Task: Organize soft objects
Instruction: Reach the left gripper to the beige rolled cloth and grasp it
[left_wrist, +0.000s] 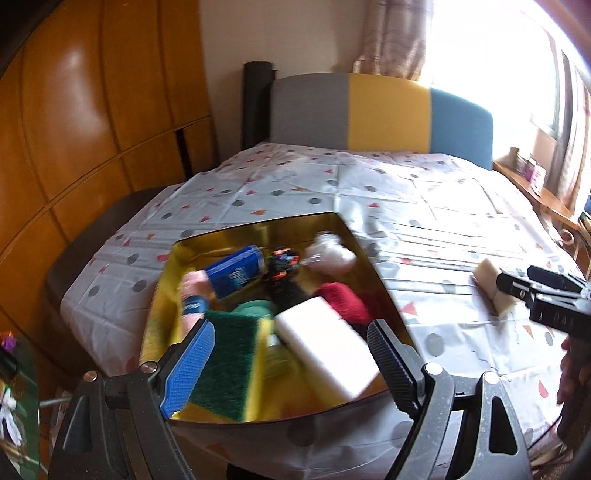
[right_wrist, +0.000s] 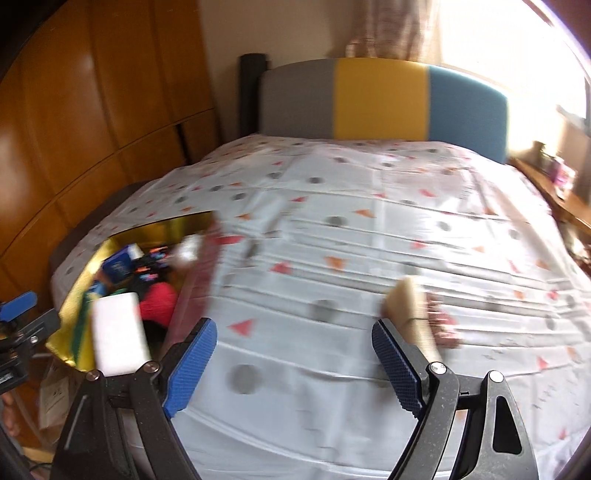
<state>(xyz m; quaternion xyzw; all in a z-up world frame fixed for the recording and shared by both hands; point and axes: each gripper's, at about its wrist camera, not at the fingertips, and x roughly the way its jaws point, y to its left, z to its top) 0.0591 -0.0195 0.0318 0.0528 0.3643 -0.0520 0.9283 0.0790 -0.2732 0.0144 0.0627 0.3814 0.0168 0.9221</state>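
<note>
Cream foam, the last loose sponge (right_wrist: 410, 314) lay on the bedspread (right_wrist: 332, 258) toward its right edge, long axis running away from us, just ahead-right of our empty, spread right gripper (right_wrist: 295, 365), while our spread left gripper (left_wrist: 291, 365) hovered over the gold box (left_wrist: 258, 230).

**Bedroom around the bed**

A white bedsheet (left_wrist: 369, 192) with grey dots and red and orange triangles covers the bed. At its far end stands a headboard (left_wrist: 384, 114) in grey, yellow and blue panels, with a dark roll (left_wrist: 256, 99) upright just beside it. A glossy wooden wardrobe (left_wrist: 92, 110) fills the left side. A patterned curtain (right_wrist: 384, 29) hangs by the bright window (left_wrist: 509, 55).
</note>
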